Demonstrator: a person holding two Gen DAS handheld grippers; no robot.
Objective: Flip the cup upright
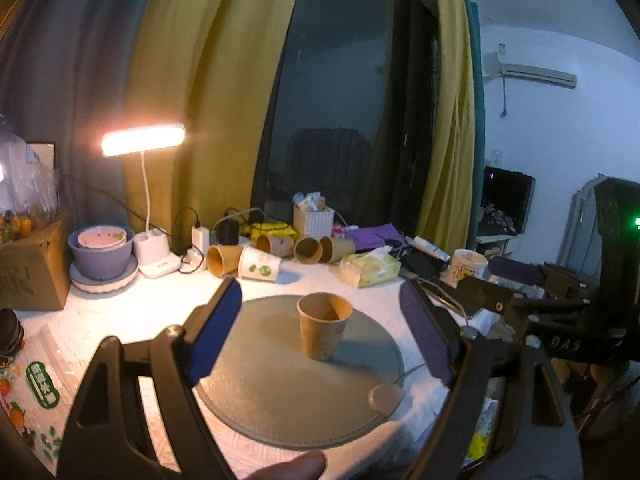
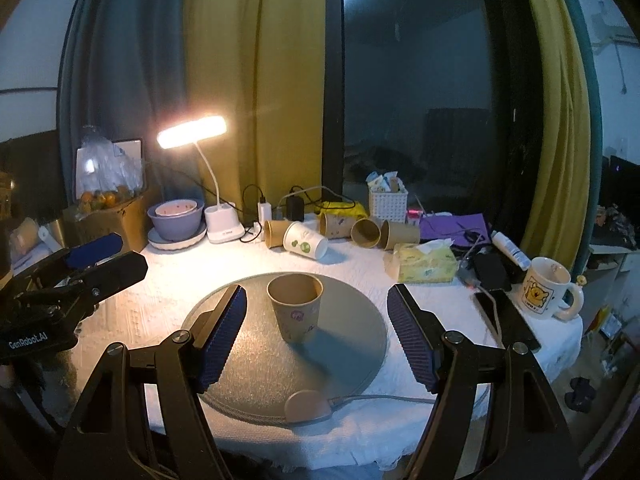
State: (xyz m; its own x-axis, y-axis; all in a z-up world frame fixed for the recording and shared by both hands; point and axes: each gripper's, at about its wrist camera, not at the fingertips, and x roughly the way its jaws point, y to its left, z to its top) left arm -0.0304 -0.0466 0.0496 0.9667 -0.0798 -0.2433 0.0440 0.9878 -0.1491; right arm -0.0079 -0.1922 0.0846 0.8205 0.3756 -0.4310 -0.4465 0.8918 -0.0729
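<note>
A white-clothed table [image 2: 360, 264] carries a round grey mat [image 2: 256, 376], and the brown paper cup [image 2: 296, 306] stands upright on it, mouth up, near its centre. The right gripper [image 2: 316, 336] hangs with its blue pads spread wide, clear of the cup. The left gripper [image 1: 320, 328] is likewise spread apart, empty, facing the cup [image 1: 323, 326]

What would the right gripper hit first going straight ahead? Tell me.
Most likely the brown paper cup, standing upright on the round grey mat. It sits just left of centre between the open right gripper fingers, apart from both. Depth is unclear; a high pass might clear the rim.
</note>
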